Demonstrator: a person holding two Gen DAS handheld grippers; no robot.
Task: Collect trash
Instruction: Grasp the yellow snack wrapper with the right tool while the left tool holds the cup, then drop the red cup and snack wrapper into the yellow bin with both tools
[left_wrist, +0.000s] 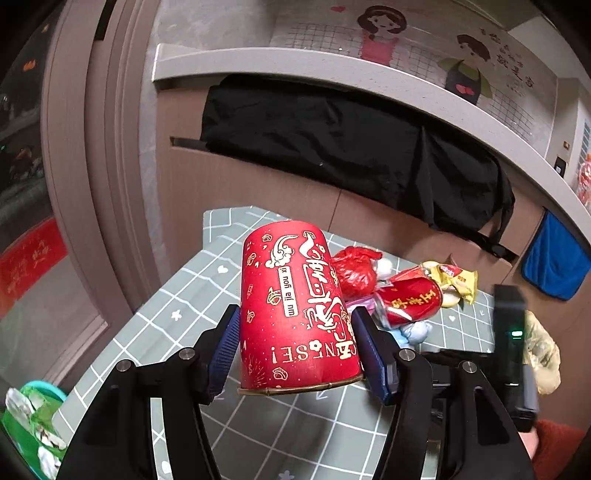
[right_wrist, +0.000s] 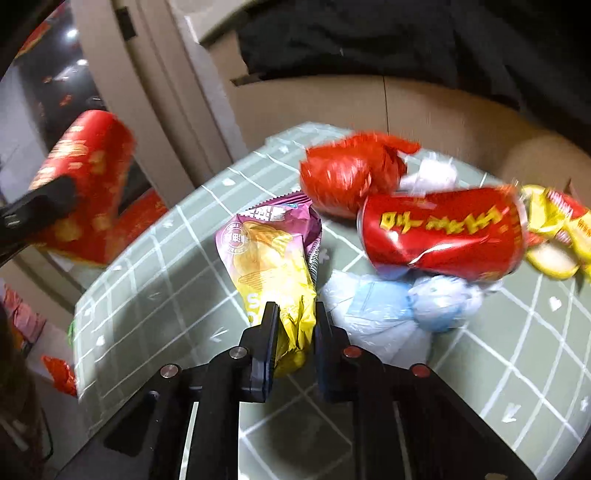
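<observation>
Trash: at mid-frame of the left view my left gripper (left_wrist: 295, 347) clamps the red paper cup (left_wrist: 295, 306), upside down above the checked tablecloth (left_wrist: 155, 321). I'd carry it level toward the green bin (left_wrist: 33, 417) at lower left. In the right view's centre, my right gripper (right_wrist: 295, 332) pinches the chip bag (right_wrist: 273, 258); I'd lift it clear of the red can (right_wrist: 443, 229) beside it.

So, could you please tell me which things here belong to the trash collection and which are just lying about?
Job:
- red paper cup, held by the left gripper
- chip bag, held by the right gripper
- crushed red can
- red plastic bag
- yellow wrapper
- green bin

Lying about:
- black cloth
- blue towel
- tablecloth
</observation>
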